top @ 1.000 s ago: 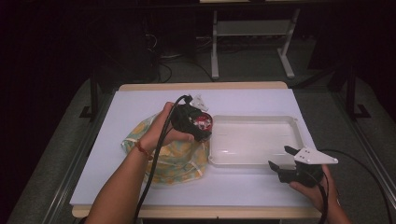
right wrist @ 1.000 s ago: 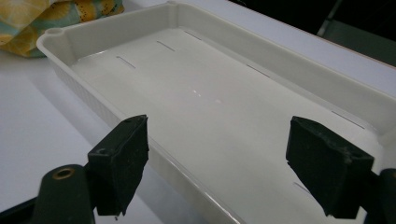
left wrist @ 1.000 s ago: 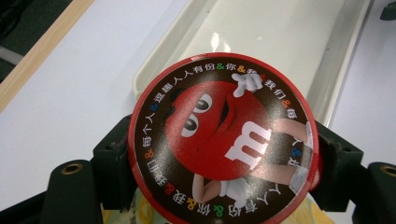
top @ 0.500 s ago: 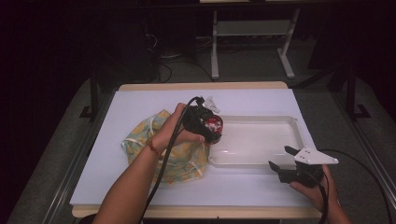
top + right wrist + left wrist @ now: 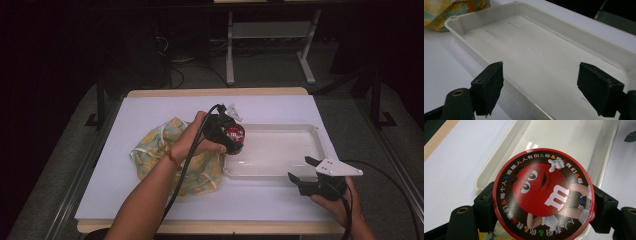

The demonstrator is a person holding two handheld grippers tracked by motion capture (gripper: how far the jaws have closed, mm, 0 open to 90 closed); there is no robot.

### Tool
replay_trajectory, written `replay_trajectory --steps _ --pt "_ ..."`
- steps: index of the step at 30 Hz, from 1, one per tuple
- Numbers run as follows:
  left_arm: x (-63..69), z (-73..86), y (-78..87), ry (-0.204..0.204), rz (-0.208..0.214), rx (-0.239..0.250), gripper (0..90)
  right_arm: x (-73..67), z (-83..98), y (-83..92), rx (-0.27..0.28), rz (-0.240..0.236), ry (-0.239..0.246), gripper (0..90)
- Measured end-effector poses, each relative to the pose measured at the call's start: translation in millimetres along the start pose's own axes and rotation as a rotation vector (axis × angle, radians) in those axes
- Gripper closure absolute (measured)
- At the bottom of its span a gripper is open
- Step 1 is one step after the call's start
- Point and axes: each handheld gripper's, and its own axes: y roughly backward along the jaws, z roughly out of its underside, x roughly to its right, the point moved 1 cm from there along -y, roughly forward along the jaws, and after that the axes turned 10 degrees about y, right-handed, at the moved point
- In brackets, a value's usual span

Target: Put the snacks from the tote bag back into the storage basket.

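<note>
My left gripper (image 5: pixel 233 136) is shut on a round red tin (image 5: pixel 234 133) with a cartoon candy figure on its lid (image 5: pixel 544 195). The black jaws press on its left and right sides. It hangs over the left end of a shallow white tray (image 5: pixel 280 150), and the tray's rim (image 5: pixel 499 157) passes beneath it. My right gripper (image 5: pixel 301 168) stands open at the tray's front right corner with nothing between its fingers. In the right gripper view its jaws (image 5: pixel 544 92) frame the tray's near wall and bare floor (image 5: pixel 524 45).
A yellow patterned cloth bag (image 5: pixel 155 145) lies crumpled on the white table top, left of the tray and under my left forearm; a corner of the bag (image 5: pixel 454 10) shows beyond the tray. Table edges and dark floor surround the white surface (image 5: pixel 280 107).
My left gripper has carried the red tin to the right, from above the cloth bag to over the tray's left end. The right gripper has stayed put.
</note>
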Motion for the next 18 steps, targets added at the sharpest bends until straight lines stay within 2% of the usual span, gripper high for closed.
replay_trajectory --steps 18 --pt "6.6 -13.6 -22.6 -0.003 0.021 -0.004 24.1 0.9 -0.2 2.1 0.007 0.002 -0.005 20.5"
